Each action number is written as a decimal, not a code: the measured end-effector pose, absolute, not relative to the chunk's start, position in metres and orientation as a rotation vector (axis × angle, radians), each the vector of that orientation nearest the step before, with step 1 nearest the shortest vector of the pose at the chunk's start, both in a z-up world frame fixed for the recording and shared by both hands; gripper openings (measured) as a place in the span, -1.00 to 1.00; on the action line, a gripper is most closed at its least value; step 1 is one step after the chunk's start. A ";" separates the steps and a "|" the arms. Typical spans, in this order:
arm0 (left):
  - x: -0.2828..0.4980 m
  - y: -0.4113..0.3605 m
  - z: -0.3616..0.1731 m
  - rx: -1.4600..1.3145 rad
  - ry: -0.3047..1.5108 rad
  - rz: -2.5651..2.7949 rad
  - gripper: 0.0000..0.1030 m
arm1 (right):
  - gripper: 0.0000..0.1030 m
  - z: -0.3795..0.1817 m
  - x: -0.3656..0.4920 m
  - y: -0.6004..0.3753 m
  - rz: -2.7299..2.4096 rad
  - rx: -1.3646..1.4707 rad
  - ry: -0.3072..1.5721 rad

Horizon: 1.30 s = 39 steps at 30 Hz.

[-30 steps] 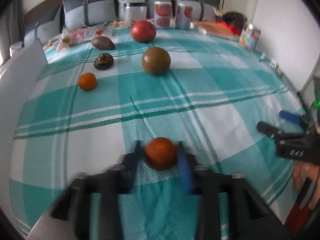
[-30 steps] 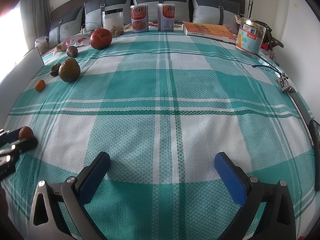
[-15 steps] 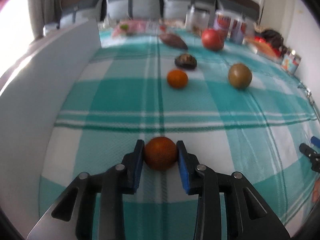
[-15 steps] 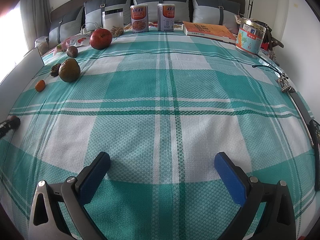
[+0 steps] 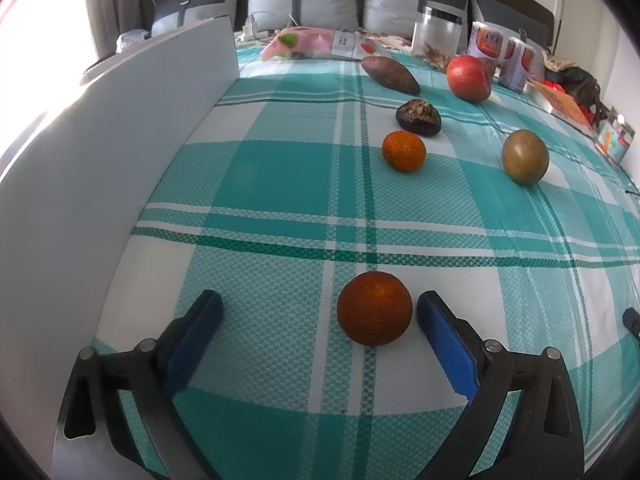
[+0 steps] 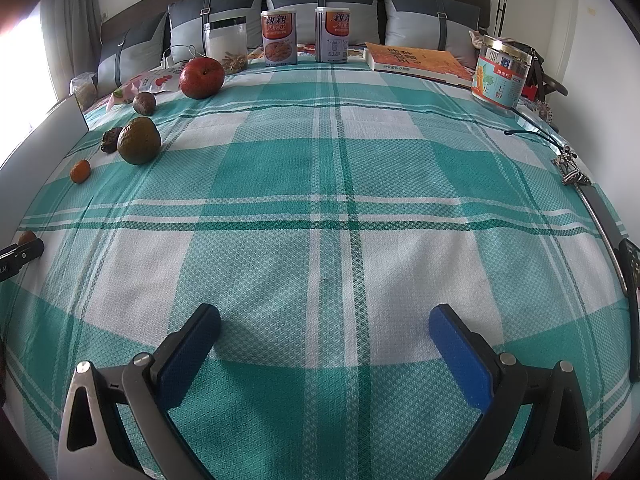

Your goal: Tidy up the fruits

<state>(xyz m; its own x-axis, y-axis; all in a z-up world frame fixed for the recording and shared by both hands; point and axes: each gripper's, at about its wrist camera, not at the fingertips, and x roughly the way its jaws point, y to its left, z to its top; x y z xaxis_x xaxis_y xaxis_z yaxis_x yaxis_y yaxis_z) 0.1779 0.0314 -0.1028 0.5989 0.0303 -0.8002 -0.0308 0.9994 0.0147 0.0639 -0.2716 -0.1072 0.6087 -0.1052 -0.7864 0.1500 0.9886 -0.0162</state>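
- Bed (image 5: pixel 280 168) under a teal and white checked cover, filling both views; pillows, tins and a clear jar along the headboard.
- White board (image 5: pixel 120 160) standing upright along the left side of the bed, seen from the left wrist.
- Line of fruit well beyond the left gripper: red apple (image 5: pixel 469 79), round brownish-green fruit (image 5: pixel 525 156), long brown tuber (image 5: pixel 390 75), dark wrinkled fruit (image 5: pixel 419 117), small orange (image 5: pixel 403 151).
- Left gripper (image 5: pixel 320 312) low over the cover, jaws opening and now wide; a second ago clamped on the dark orange (image 5: pixel 374 308), half a second ago carried nearer the white board.
- Dark orange now resting on the cover between the jaws, close by the right-hand pad, well clear of the left-hand one; no pad seen pressing it.
- Reads as a release: fruit moved from mid-bed to the near end of the line, one placement likely finished, gripper free for another piece.
- Right gripper (image 6: pixel 325 326) unmoved over bare cover, jaws wide apart, nothing between them.
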 end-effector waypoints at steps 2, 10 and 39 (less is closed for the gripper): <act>0.175 0.032 -0.102 0.000 0.927 0.035 0.92 | 0.99 -0.107 0.064 -0.272 -0.147 0.053 0.905; 0.175 0.032 -0.103 0.000 0.927 0.036 0.93 | 0.99 -0.107 0.064 -0.272 -0.148 0.053 0.905; 0.175 0.032 -0.103 0.000 0.927 0.037 0.94 | 0.97 -0.100 0.076 -0.268 -0.120 0.075 0.966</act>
